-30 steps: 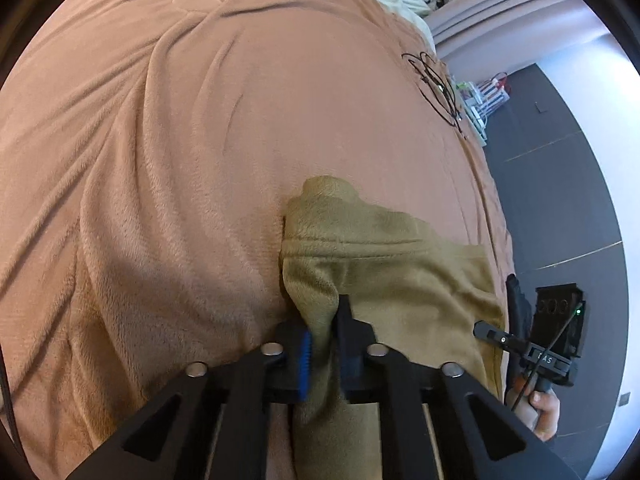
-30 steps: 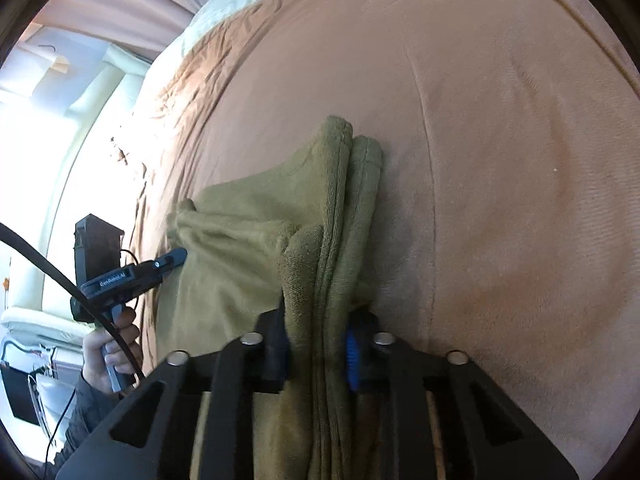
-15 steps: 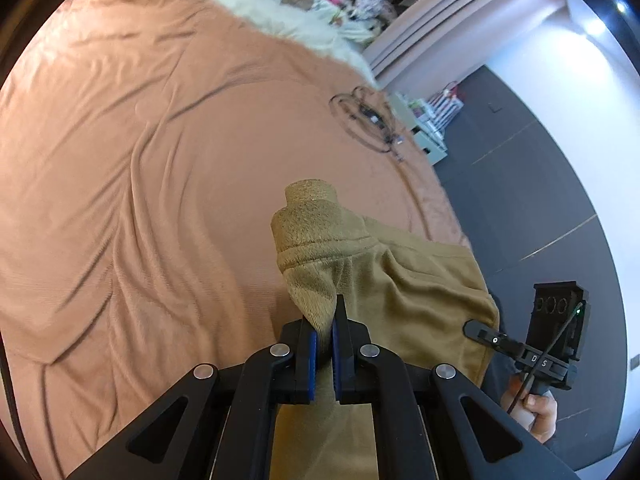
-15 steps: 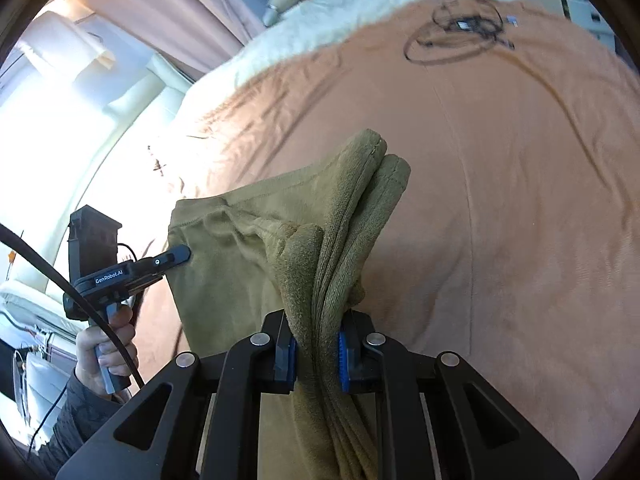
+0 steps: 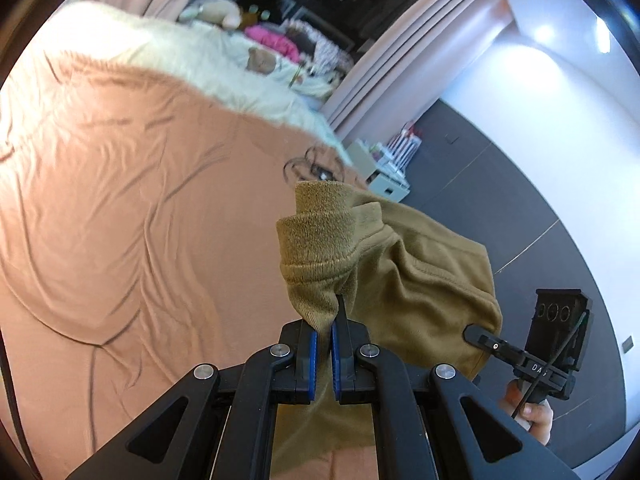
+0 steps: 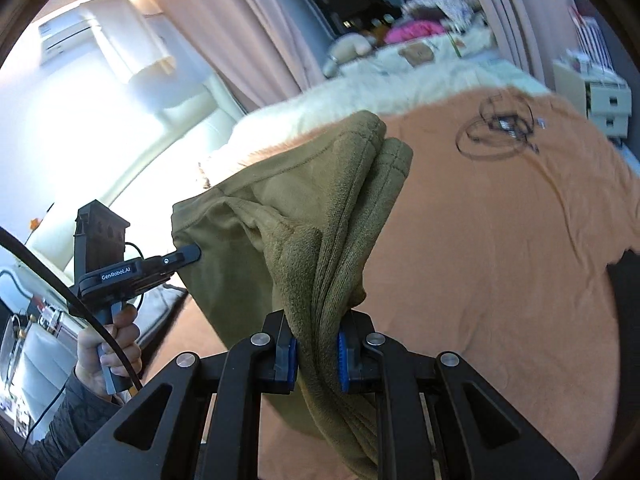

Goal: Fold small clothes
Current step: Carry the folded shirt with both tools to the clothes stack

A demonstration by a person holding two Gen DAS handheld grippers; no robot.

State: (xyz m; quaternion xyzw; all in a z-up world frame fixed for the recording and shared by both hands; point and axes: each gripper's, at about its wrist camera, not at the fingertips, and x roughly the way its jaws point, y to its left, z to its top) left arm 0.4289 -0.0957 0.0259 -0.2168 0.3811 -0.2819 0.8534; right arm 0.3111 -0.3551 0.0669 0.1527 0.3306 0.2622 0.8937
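Observation:
An olive-green fleece garment (image 5: 400, 264) hangs in the air between my two grippers, above the salmon-coloured blanket (image 5: 140, 200). My left gripper (image 5: 323, 344) is shut on one bunched corner of it. My right gripper (image 6: 318, 354) is shut on the other thick folded edge of the garment (image 6: 304, 220). The right gripper also shows in the left wrist view (image 5: 536, 356), at the garment's far side. The left gripper also shows in the right wrist view (image 6: 132, 268), beside the cloth's left edge. The garment's lower part drops out of view below the fingers.
A coiled black cable (image 6: 500, 128) lies on the blanket far ahead. A white fluffy cover (image 5: 224, 76) with soft toys and pink clothes lies beyond it. Curtains (image 5: 416, 60), a white drawer unit (image 6: 604, 100) and dark floor (image 5: 520, 200) stand to the right.
Both grippers have closed on the garment and lifted it off the blanket. The views have tilted upward, so the room beyond the bed now shows.

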